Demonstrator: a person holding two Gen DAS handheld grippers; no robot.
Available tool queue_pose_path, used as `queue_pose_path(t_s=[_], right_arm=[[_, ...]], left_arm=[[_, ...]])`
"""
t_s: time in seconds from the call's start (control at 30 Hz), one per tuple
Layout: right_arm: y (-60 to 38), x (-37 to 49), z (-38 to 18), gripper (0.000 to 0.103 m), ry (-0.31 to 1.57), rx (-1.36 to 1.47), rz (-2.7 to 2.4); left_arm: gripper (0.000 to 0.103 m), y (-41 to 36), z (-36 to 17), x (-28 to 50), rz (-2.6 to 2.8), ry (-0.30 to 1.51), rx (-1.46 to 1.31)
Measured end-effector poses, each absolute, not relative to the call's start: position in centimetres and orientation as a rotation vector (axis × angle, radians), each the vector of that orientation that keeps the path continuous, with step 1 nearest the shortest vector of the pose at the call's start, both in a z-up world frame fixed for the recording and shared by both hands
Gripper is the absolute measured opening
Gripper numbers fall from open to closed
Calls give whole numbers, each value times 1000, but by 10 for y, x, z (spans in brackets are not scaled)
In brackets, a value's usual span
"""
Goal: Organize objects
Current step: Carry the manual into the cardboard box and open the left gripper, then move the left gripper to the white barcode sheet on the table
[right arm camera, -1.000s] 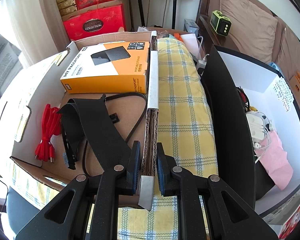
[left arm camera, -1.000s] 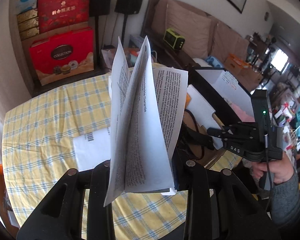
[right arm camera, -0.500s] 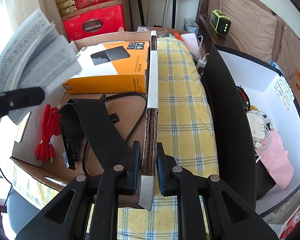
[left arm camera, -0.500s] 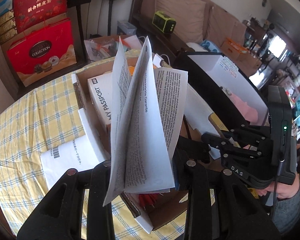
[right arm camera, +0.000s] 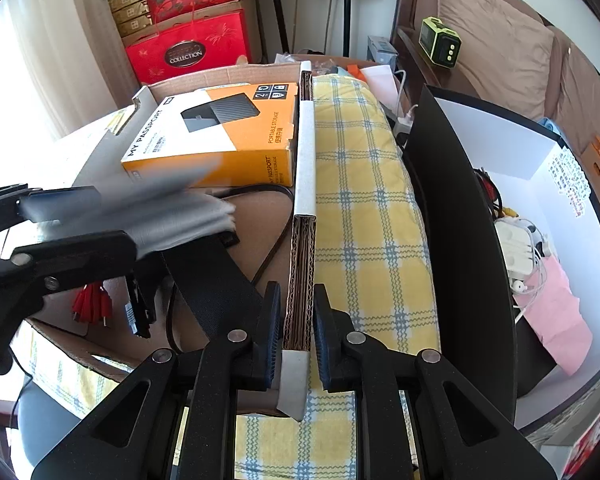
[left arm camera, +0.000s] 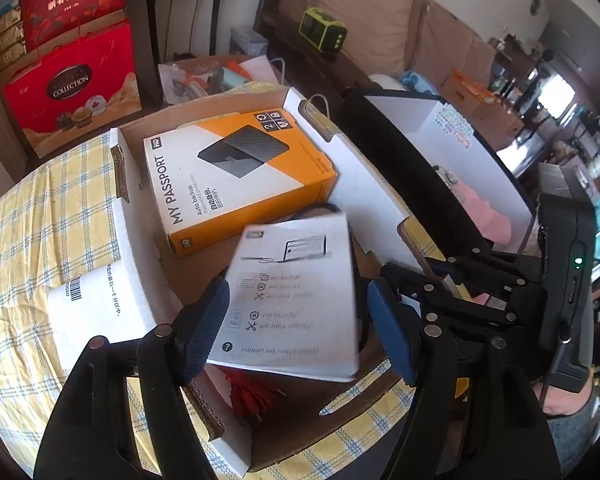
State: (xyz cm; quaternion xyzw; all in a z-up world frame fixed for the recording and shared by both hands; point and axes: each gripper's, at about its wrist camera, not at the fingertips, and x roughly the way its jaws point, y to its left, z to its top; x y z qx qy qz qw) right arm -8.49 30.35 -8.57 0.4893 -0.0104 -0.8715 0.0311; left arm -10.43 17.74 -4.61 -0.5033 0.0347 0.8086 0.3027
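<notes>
— Three things already lie in the cardboard box [left arm camera: 364,184]: the orange hard-drive carton [left arm camera: 236,176], the black strap [right arm camera: 216,280] and the red cable bundle [left arm camera: 252,394]. We judge the tidying well along, though we cannot say how many loose items remain outside.

— And the booklet [left arm camera: 292,300]?

— It is blurred with motion, so we read it as dropping. It sits over the box's near half, on our side of the orange carton, between the jaws of our left gripper [left arm camera: 300,328], which stand wide apart and touch nothing that we can see. Whether it has landed, we cannot tell.

— Which way does it lie?

— Roughly flat, printed cover up. Its long axis runs from us toward the orange carton, with the support web line at the near end and the drawing of the drive at the far end. It is skewed a little against the carton's edges.

— What is our right gripper [right arm camera: 296,332] doing?

— Its jaws are clamped on the box's right-hand wall [right arm camera: 302,240], the corrugated edge pinched between them, steadying the box on the yellow checked table [right arm camera: 364,216].

— What is left?

— We think the booklet needs to settle fully inside. A white labelled packet [left arm camera: 96,312] lies on the table just left of the box; it may belong inside too, but that is our guess.
</notes>
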Motion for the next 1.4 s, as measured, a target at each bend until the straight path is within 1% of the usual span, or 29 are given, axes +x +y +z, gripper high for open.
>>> queue_pose_path(t_s=[0.23,0.4,0.53,0.77,0.93,1.1,1.2,1.27,1.4], right_arm=[[304,-85,-86,16,-38,1509,-2685],[304,-86,-87,16,-39,1511,-2684],[304,-86,-87,16,-42,1511,-2685],[304,-85,-87,16,-39,1513,-2686],[304,-85,-87,16,-39,1511,-2686],[306,-85,-87,16,-34,1513,-2686],[307,-85,-87,17,-28,1517,-2686],[308,-86,-88,17,-25,1519,-2686],[308,-86,-89,17,-24,1520,-2686]], left_arm=[[68,139,-26,-111,2167,-26,-1299],[68,105,-21,-124,2314,-5,-1311],[68,71,-34,-138,2406,-23,-1385],[68,26,-67,-158,2439,-105,-1539],[68,2,-93,-165,2358,-272,-1627],[68,-6,-104,-165,2270,-394,-1619],[60,-3,-104,-165,2228,-413,-1607],[52,1,-105,-164,2205,-412,-1607],[49,4,-101,-164,2186,-434,-1573]])
